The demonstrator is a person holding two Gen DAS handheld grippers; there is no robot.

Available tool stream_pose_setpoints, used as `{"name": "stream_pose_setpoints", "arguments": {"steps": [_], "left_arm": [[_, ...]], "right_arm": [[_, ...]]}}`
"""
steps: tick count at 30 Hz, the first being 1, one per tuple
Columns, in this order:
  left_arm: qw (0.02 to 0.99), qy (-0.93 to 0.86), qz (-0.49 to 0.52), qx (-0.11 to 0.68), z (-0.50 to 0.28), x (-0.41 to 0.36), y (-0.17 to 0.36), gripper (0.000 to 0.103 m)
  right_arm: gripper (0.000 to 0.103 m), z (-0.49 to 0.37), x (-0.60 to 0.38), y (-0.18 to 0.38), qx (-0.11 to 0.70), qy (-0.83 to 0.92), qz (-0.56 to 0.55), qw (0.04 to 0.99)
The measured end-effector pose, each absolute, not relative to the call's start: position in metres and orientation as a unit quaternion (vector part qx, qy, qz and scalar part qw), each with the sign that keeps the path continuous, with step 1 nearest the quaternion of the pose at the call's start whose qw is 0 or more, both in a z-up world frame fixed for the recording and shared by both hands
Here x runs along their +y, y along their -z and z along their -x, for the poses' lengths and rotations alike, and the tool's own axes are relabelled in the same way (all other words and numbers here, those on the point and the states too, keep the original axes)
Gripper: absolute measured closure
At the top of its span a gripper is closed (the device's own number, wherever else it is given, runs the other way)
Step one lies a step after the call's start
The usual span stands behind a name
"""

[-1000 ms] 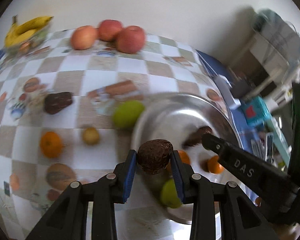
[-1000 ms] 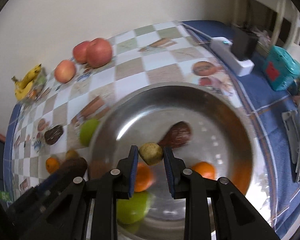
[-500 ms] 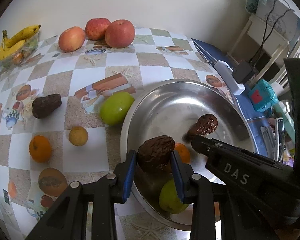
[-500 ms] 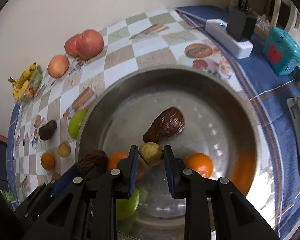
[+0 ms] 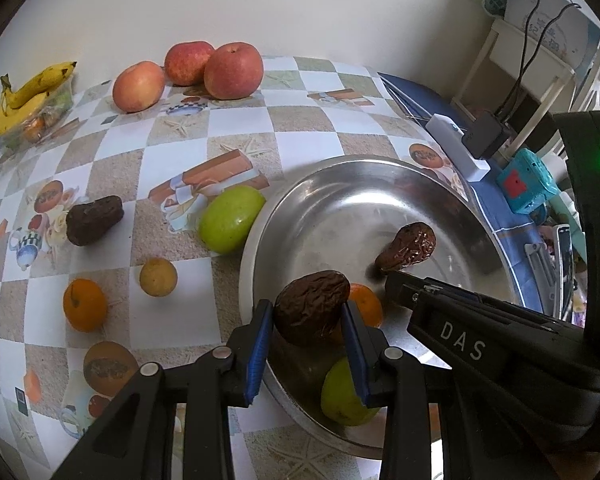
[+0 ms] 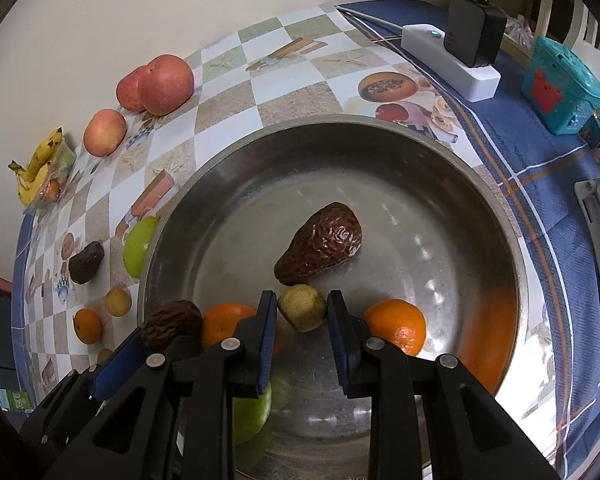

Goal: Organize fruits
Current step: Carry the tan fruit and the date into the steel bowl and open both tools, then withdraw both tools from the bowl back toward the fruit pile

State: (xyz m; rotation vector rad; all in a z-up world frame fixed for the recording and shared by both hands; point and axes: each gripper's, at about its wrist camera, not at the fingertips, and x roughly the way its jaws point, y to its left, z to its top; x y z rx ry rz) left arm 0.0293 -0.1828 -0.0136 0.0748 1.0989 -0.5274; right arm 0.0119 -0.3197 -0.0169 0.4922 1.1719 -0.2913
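My left gripper (image 5: 306, 320) is shut on a wrinkled brown fruit (image 5: 312, 308) above the near-left rim of a steel bowl (image 5: 340, 164). My right gripper (image 6: 302, 312) is shut on a small yellow-green fruit (image 6: 302, 307) low over the bowl (image 6: 380, 124). Inside lie another brown fruit (image 6: 320, 244), two oranges (image 6: 398, 326) and a green fruit (image 6: 252, 412) half hidden by the fingers. On the chequered cloth to the left sit a green apple (image 5: 232, 218), a brown fruit (image 5: 94, 220), a small yellow fruit (image 5: 158, 277) and an orange (image 5: 85, 305).
Three red apples (image 5: 232, 70) and a bunch of bananas (image 5: 28, 92) stand by the back wall. Right of the bowl, on a blue cloth, are a white power strip with a black adapter (image 6: 452, 60) and a teal box (image 6: 560, 88).
The blur in the left wrist view has settled. The bowl now fills more of the right wrist view. Both grippers keep hold of their fruits.
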Motion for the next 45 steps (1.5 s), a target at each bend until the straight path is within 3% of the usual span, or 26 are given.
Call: {"name": "stream_pose_setpoints", "arguments": {"steps": [10, 14, 31, 34, 38, 40, 41, 42, 44, 45], "left_arm": [[0.814, 0.257, -0.028, 0.52, -0.029, -0.183, 0.01, 0.063], [0.814, 0.263, -0.022, 0.517, -0.029, -0.181, 0.005, 0.054], [0.824, 0.18, 0.006, 0.537, -0.05, -0.133, 0.001, 0.045], [0.829, 0.147, 0.02, 0.54, -0.059, -0.113, 0.001, 0.041], [0.839, 0.091, 0.032, 0.535, -0.07, -0.082, 0.0, 0.021], [0.845, 0.069, 0.035, 0.529, -0.074, -0.068, -0.003, 0.016], [0.847, 0.061, 0.038, 0.527, -0.076, -0.061, -0.003, 0.013], [0.849, 0.051, 0.042, 0.524, -0.077, -0.053, -0.005, 0.01], [0.854, 0.033, 0.049, 0.517, -0.08, -0.039, -0.007, 0.0], [0.856, 0.02, 0.052, 0.513, -0.082, -0.03, -0.009, 0.0]], "right_arm": [[0.074, -0.008, -0.319, 0.01, 0.539, 0.144, -0.226, 0.798], [0.074, -0.007, -0.319, 0.005, 0.532, 0.15, -0.221, 0.804], [0.074, -0.009, -0.311, 0.0, 0.527, 0.156, -0.207, 0.809], [0.074, -0.011, -0.308, 0.0, 0.53, 0.153, -0.202, 0.809], [0.074, -0.015, -0.3, 0.0, 0.533, 0.144, -0.186, 0.813], [0.055, -0.017, -0.294, 0.0, 0.534, 0.138, -0.177, 0.815], [0.037, -0.018, -0.291, 0.001, 0.534, 0.138, -0.172, 0.816], [0.031, -0.019, -0.288, 0.001, 0.533, 0.136, -0.169, 0.818], [0.03, -0.021, -0.283, 0.001, 0.531, 0.129, -0.165, 0.821], [0.023, -0.021, -0.28, 0.0, 0.528, 0.126, -0.163, 0.824]]}}
